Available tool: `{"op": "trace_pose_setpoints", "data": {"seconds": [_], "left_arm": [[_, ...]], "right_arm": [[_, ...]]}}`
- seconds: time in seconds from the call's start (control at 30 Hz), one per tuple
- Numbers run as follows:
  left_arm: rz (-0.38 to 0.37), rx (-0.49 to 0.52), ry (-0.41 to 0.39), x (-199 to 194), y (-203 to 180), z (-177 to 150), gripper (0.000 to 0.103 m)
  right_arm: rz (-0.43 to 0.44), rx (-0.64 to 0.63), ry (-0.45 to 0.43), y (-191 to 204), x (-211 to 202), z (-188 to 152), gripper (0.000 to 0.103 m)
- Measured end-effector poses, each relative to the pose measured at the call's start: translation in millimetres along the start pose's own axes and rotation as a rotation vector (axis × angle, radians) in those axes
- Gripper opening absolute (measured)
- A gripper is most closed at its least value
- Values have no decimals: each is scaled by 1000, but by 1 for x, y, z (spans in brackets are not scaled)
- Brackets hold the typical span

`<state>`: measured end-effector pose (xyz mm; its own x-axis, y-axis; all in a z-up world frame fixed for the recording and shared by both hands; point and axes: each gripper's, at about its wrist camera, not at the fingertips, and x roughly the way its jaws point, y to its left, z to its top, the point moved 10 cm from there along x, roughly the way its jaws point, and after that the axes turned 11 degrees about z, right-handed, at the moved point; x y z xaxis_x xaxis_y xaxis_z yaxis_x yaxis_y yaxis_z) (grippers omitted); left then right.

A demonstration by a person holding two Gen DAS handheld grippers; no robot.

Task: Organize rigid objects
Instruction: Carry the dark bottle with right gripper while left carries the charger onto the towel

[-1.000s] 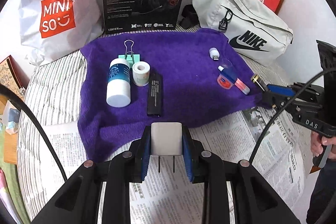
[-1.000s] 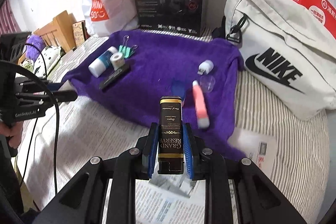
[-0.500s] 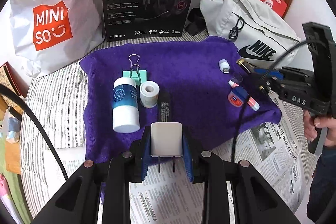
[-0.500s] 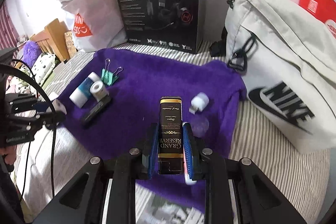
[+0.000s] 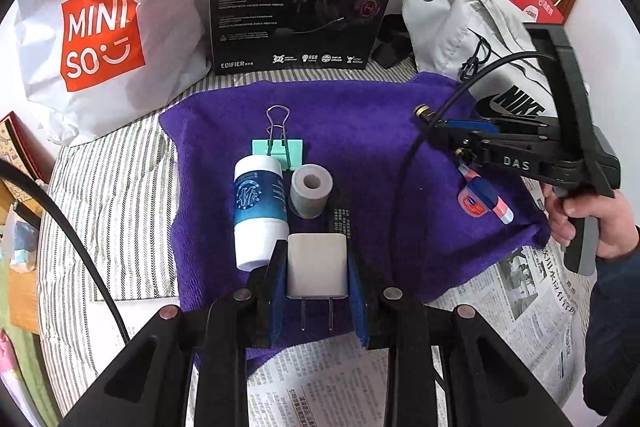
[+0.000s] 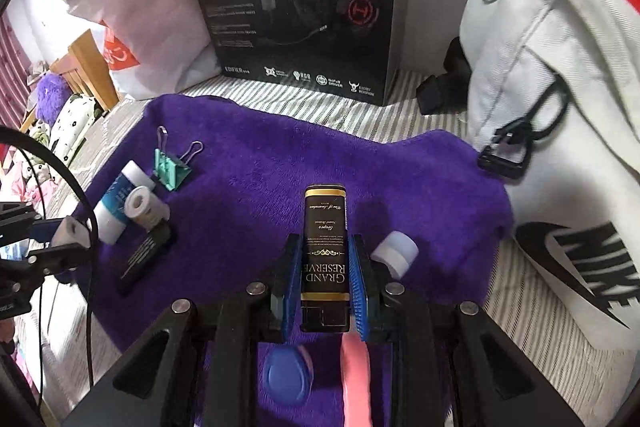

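Charger (image 5: 317, 265), white, sits clenched in the left gripper (image 5: 318, 291) over the purple towel's (image 5: 360, 131) near edge; the right gripper (image 6: 325, 279) grasps a black lighter (image 6: 325, 251) above the towel's open middle.

We see our left gripper (image 5: 317, 283) built of black angular arms with blue pads on the fingers (image 5: 279, 301) and round silver screw heads along the linkages. Our right gripper (image 6: 325, 281) matches it, and its black body carries white "DAS" lettering. A black cable (image 5: 404, 187) arcs off it, and a dark navy sleeve (image 5: 612, 327) covers the wrist.
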<state>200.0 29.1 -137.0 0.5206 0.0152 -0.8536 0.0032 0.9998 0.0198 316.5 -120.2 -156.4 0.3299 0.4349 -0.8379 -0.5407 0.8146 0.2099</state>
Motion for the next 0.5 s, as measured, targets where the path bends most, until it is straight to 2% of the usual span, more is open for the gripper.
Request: {"op": "trace_pose_setpoints", "data": {"seconds": [0.3,0.5], "left_arm": [[-5,-4,8,5,2,1,26],[-8,-5,9,5,2,0,26]], "right_arm": [[0,9,54,-6,29,2,23],[-14,3,62,-6,32,0,23]]}}
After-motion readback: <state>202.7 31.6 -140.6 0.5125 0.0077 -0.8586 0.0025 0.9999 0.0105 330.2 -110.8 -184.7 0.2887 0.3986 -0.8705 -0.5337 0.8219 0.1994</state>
